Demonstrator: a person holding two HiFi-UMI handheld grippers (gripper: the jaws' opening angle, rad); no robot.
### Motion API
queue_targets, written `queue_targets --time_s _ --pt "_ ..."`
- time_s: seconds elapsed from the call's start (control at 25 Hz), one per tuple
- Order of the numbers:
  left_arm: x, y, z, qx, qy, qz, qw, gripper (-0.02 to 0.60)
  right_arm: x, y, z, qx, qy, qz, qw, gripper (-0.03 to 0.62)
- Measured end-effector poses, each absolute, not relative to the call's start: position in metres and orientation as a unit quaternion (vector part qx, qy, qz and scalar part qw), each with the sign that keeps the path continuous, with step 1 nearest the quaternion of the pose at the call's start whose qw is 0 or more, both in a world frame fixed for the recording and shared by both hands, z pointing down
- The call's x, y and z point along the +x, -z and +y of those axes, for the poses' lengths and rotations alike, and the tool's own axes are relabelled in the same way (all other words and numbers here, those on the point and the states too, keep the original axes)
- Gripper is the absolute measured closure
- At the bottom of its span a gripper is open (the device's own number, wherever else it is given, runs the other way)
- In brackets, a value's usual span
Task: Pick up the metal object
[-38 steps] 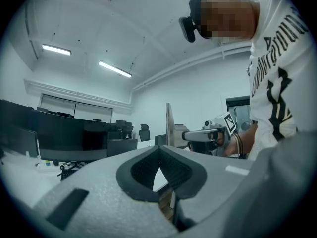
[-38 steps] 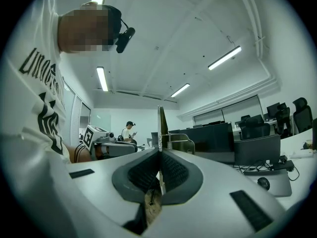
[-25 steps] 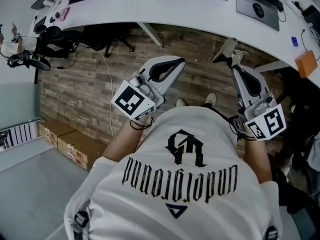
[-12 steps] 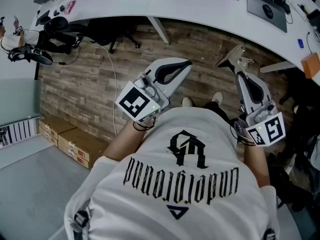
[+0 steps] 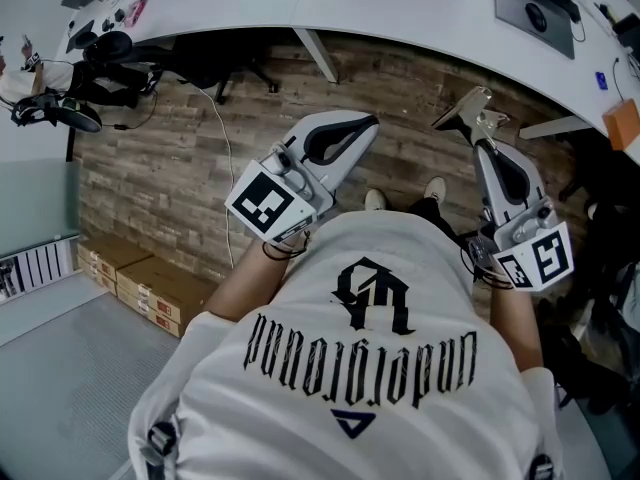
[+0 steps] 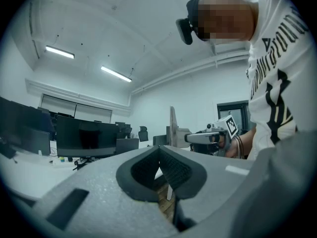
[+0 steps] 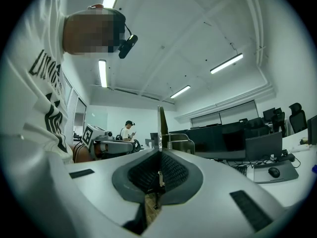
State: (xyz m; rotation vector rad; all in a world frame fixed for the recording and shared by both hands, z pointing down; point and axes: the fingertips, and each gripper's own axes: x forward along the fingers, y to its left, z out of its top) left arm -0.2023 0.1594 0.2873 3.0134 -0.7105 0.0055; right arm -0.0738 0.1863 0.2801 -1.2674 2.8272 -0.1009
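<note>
Head view, from left to right: cardboard boxes lie at the lower left, beside the wood floor. Left of centre, the left gripper is held out over that floor, above the person's white shirt. Its jaws are clenched with nothing in them. The left gripper view shows its dark pads meeting at the tips, with only floor showing below them. At the upper right, the right gripper grasps the metal object, which juts past its tips just under the edge of the curved white desk. In the right gripper view the object's thin plate stands upright, pinched between the closed jaws at the frame's centre.
</note>
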Motion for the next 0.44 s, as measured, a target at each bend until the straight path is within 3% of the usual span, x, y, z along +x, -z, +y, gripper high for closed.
queue_targets --time_s 0.44 --pt "-0.19 -0.295 0.152 0.975 -0.004 -0.219 0.028 0.567 -0.067 -0.284 0.179 -0.411 0.034 0.911 0.019 0.579"
